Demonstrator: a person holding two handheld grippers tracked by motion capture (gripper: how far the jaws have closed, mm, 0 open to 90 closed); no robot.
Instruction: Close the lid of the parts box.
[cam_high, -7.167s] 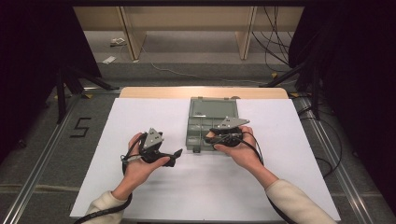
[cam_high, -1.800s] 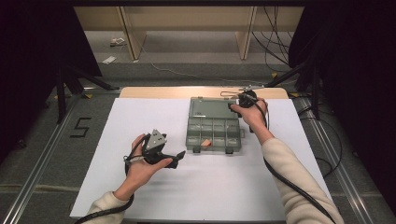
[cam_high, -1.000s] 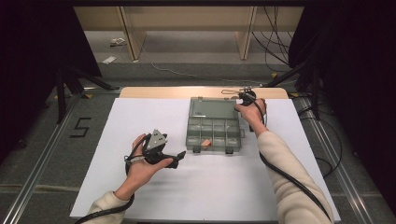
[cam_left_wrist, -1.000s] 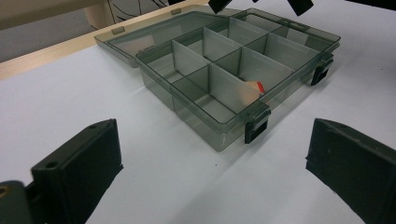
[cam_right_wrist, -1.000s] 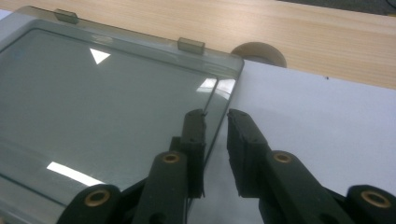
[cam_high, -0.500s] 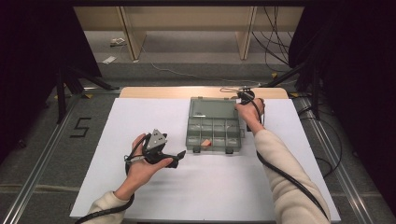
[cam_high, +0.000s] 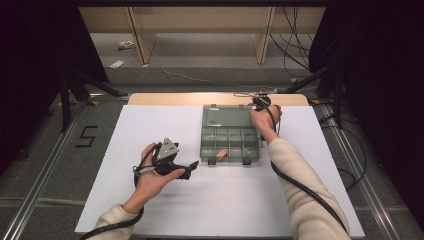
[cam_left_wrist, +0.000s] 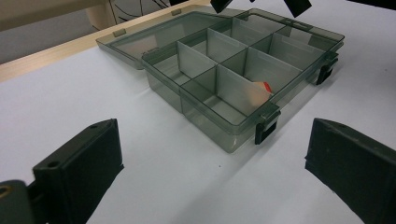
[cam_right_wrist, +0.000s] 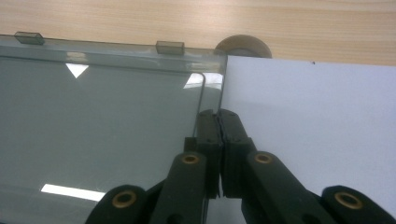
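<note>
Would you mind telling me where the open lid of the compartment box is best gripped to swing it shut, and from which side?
Grip the lid by its thin far edge near the right corner, coming from the table's far side. It lies flat, hinged to the box along its near edge, so the far edge gives most leverage. The right gripper is already shut on the lid's right edge there.

The compartment box (cam_high: 230, 144) lies on the white sheet (cam_high: 150, 125), its lid (cam_high: 227, 116) open flat behind it.
</note>
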